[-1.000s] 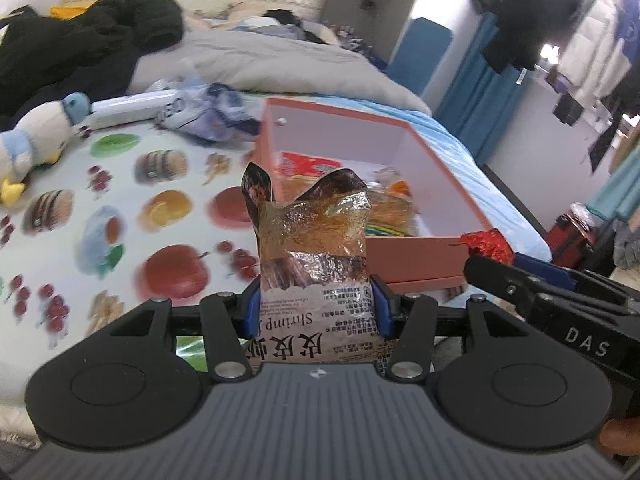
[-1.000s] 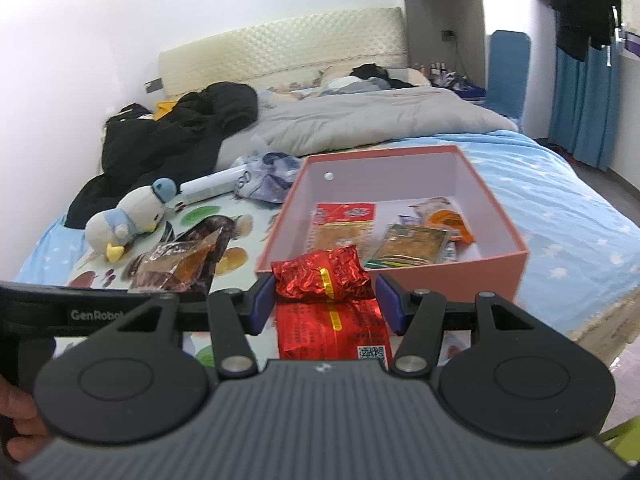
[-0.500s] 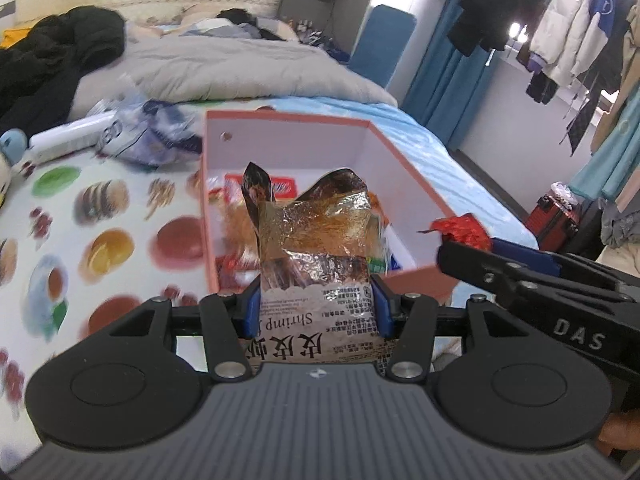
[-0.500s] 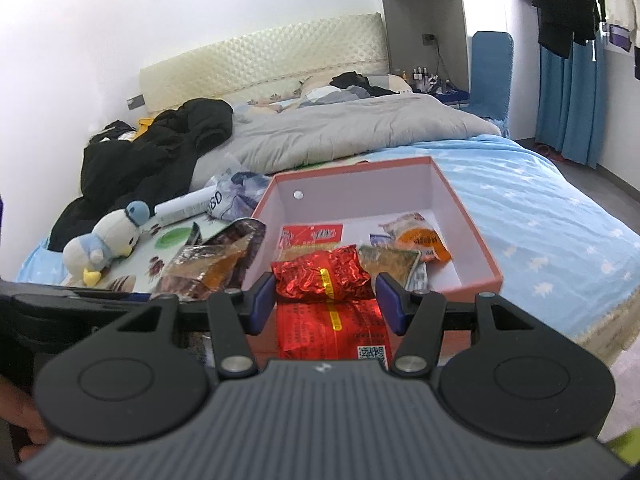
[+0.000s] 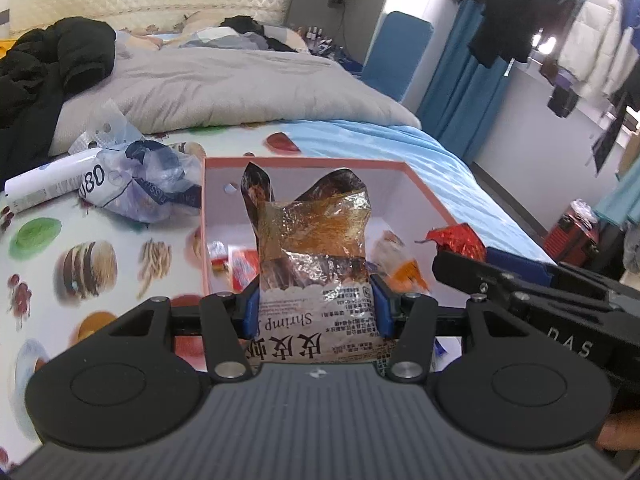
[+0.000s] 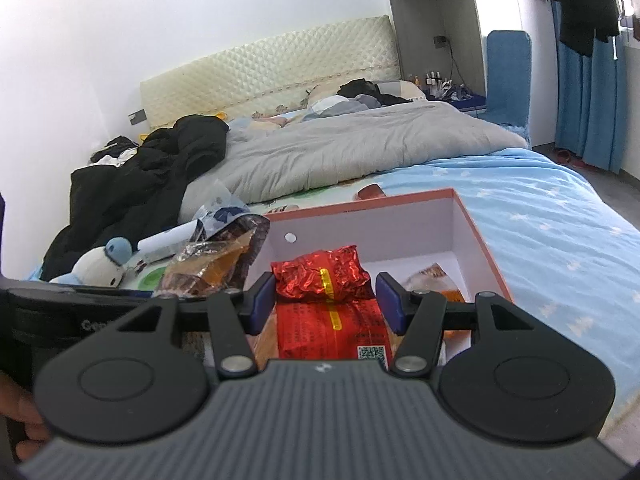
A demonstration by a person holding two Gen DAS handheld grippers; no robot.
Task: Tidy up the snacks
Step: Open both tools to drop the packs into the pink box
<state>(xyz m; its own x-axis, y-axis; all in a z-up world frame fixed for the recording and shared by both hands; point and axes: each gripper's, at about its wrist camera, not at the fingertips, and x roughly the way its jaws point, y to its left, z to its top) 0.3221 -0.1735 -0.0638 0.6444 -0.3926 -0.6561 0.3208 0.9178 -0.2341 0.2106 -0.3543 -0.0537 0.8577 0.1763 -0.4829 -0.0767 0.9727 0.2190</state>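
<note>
- A brown foil snack bag point(image 5: 316, 264) printed "Shrimp" is clamped in the left gripper point(image 5: 316, 308), held over the pink box point(image 5: 424, 188).
- A red packet point(image 6: 324, 280) with a QR code is pinched by the right gripper point(image 6: 326, 300).
- "DAS" is read at 3 o'clock.

A wide bed point(image 6: 540, 216) is filling most of the room, its quilted cream headboard point(image 6: 272, 76) leaning against a plain white wall point(image 6: 160, 20). A grey duvet point(image 6: 360, 152) is lying rumpled across it, black clothes point(image 6: 132, 184) piling up on 1 side. Blue curtains point(image 6: 588, 100) are hanging by the bright window, and a blue chair point(image 6: 508, 76) is standing in the corner.
</note>
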